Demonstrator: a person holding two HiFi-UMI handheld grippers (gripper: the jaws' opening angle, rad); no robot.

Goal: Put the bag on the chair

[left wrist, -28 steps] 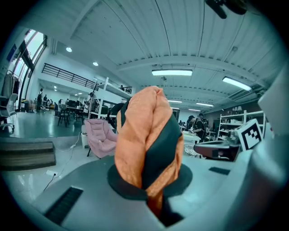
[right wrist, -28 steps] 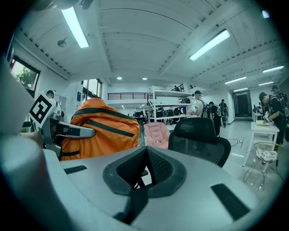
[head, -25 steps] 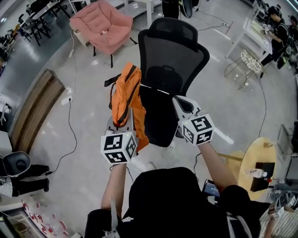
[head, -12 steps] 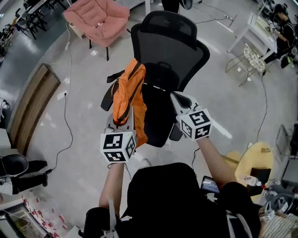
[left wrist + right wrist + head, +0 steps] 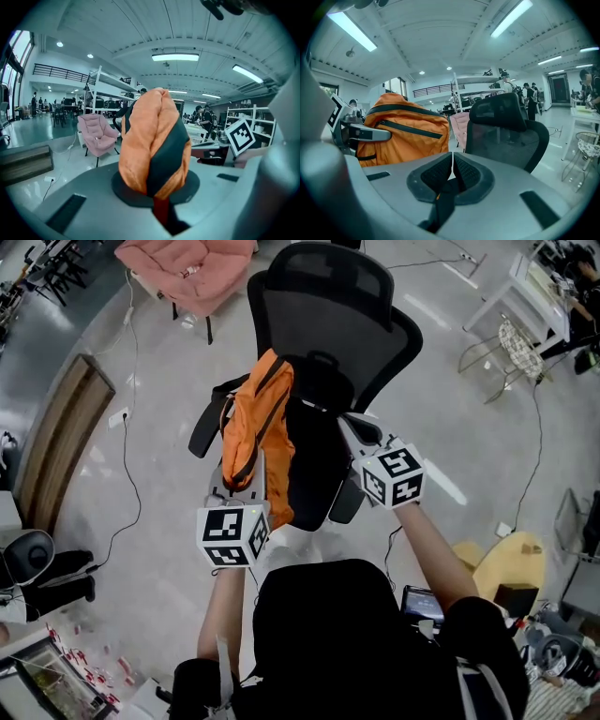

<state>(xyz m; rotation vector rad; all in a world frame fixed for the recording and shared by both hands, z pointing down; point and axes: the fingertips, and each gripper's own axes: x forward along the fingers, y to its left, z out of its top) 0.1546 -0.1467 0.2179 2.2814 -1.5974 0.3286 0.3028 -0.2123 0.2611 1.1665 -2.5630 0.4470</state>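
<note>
Bag (image 5: 258,442) hangs close by the chair (image 5: 328,324), not yet on its seat, left hand-held gripper (image 5: 157,199) clamped on its fabric, right hand-held gripper (image 5: 452,176) on its strap; lowering and letting go remain.

Head camera: high on the person's head, facing forward and steeply down; floor far below, left gripper (image 5: 242,486) and right gripper (image 5: 352,427) near, low in the middle. Left gripper camera: seated low behind its jaws, facing almost level along them; orange bag (image 5: 154,140) very close, filling the centre. Right gripper camera: same seat on its own gripper, facing the black chair (image 5: 506,126) at close range, bag off to the left. All three views share the bag and the pink armchair (image 5: 187,263); head and right gripper views share the chair.
</note>
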